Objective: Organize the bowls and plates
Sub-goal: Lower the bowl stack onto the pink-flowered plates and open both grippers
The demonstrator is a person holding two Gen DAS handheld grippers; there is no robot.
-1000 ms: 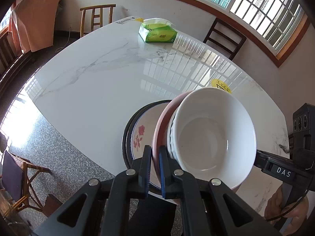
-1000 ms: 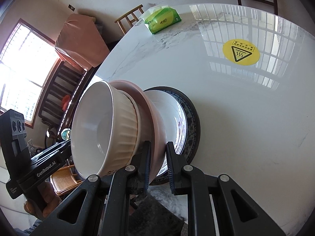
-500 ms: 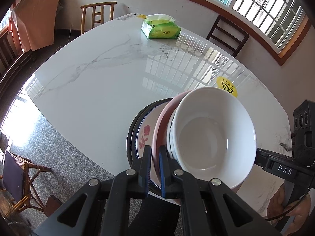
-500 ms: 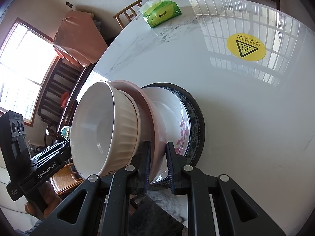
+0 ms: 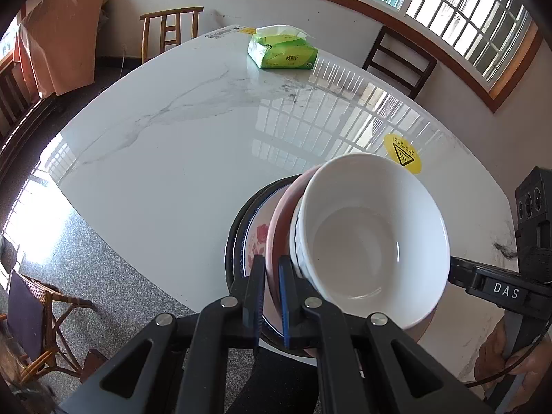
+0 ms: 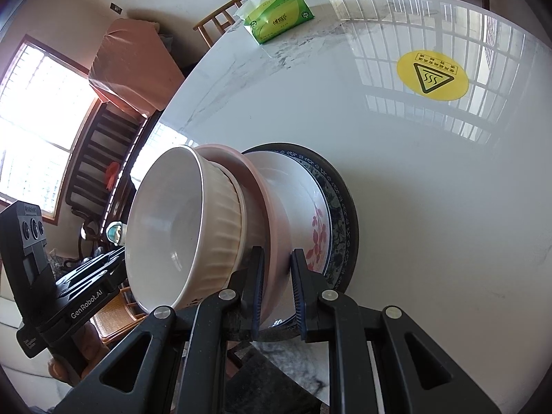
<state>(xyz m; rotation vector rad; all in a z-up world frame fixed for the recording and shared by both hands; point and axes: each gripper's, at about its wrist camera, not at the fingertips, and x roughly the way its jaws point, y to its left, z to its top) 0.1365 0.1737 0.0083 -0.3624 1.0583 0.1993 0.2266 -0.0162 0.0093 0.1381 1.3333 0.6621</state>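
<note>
A white ribbed bowl (image 5: 372,252) (image 6: 179,224) sits inside a pink bowl (image 5: 279,227) (image 6: 262,186). My left gripper (image 5: 272,276) is shut on the pink bowl's near rim. On the opposite side, my right gripper (image 6: 277,276) pinches the same rim. Under them lies a white plate with red flowers (image 5: 257,238) (image 6: 303,207) on a dark blue-patterned plate (image 5: 234,238) (image 6: 341,207), near the edge of the marble table (image 5: 172,138). I cannot tell whether the pink bowl touches the flowered plate.
A green tissue pack (image 5: 283,51) lies at the table's far end and a yellow warning sticker (image 5: 402,153) is stuck near the stack. Wooden chairs (image 5: 169,31) (image 5: 400,58) stand behind the table, a rattan chair (image 5: 41,317) at the near left. A hand (image 5: 500,362) holds the right gripper.
Both views have drifted slightly over the table. A little more of the flowered plate shows beside the pink bowl in the right wrist view. Both grips are unchanged.
</note>
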